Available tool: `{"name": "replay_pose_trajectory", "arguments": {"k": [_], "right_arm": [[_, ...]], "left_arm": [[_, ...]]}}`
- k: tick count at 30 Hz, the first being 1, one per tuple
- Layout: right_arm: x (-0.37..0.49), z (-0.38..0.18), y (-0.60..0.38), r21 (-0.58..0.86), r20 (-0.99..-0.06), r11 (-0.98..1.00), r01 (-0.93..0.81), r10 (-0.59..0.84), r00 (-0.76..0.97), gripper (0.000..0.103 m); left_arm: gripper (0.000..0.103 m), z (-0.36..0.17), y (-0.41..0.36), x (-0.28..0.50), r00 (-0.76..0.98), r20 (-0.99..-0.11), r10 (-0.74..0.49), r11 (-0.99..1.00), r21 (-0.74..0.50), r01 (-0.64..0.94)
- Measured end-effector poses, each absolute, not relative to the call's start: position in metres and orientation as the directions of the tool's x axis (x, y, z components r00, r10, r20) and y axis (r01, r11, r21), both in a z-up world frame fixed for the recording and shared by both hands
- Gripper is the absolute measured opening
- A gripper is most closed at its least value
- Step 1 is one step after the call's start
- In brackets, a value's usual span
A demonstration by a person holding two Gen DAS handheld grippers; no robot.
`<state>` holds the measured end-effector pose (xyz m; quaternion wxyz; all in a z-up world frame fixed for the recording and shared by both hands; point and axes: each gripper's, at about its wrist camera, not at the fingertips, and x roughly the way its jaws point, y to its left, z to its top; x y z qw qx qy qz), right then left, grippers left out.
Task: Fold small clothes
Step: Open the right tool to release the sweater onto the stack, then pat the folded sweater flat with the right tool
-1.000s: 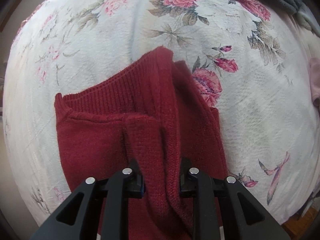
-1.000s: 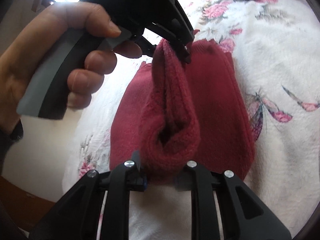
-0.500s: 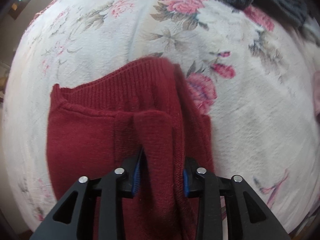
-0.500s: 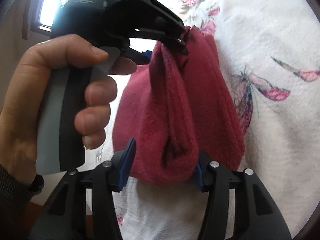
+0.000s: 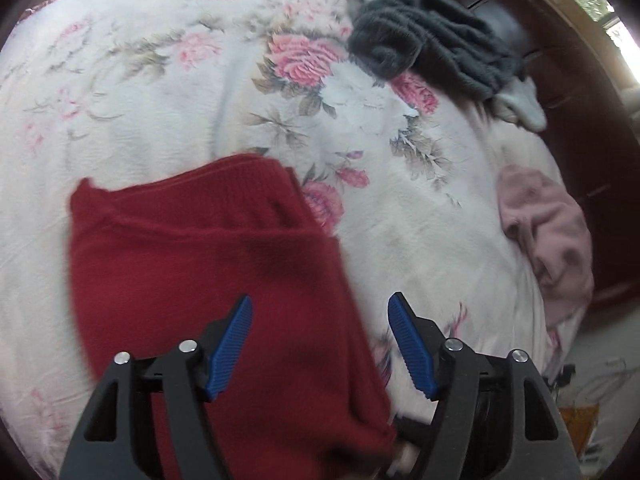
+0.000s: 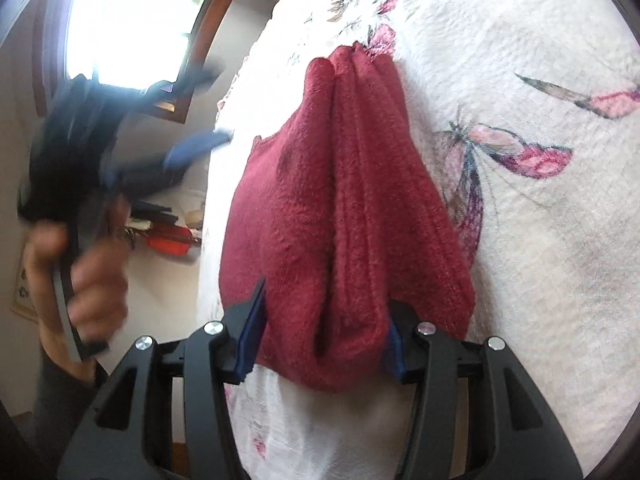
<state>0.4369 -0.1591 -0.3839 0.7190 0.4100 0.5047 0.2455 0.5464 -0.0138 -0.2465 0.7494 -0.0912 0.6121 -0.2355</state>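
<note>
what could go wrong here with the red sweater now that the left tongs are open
The right tongs are spread around the red sweater, whose fold stands bunched; if they let go it may flop open. The left tongs are open above the sweater and blurred, so they could snag the top layer and drag it across the bedspread.

The left gripper (image 5: 320, 344) stands with its jaws spread wide, nothing between the blue pads (image 5: 230, 346). Under it a red sweater (image 5: 200, 264) lies folded on a floral bedspread (image 5: 160, 80), its ribbed edge at the far side and its near part running below the left finger. The right pad sits over bare bedspread beside the sweater's right edge. At the far end of the bed lies a dark grey knit (image 5: 432, 44) with a pale grey garment (image 5: 520, 104) just beside it. A pink garment (image 5: 548, 236) rests near the bed's right edge, next to dark wooden furniture (image 5: 580, 92).
</note>
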Motion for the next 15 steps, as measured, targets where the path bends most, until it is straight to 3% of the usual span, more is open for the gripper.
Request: {"name": "replay_pose_trajectory", "arguments": {"k": [8,11,15], "right_arm": [[0.439,-0.392,-0.172,0.875,-0.467,0.479,0.076,0.789,0.400,0.051],[0.440,-0.384,-0.164,0.853,-0.490,0.521,0.031,0.778,0.394,0.024],[0.434,-0.372,-0.171,0.827,-0.506,0.561,0.027,0.724,0.468,0.019]], "left_arm": [[0.071,-0.258,0.065,0.478,0.176,-0.829,-0.530,0.843,-0.494,0.212],[0.071,-0.261,0.089,0.464,0.180,-0.807,-0.562,0.827,-0.539,0.160],[0.070,-0.260,0.098,0.456,0.180,-0.780,-0.599,0.800,-0.581,0.147]]}}
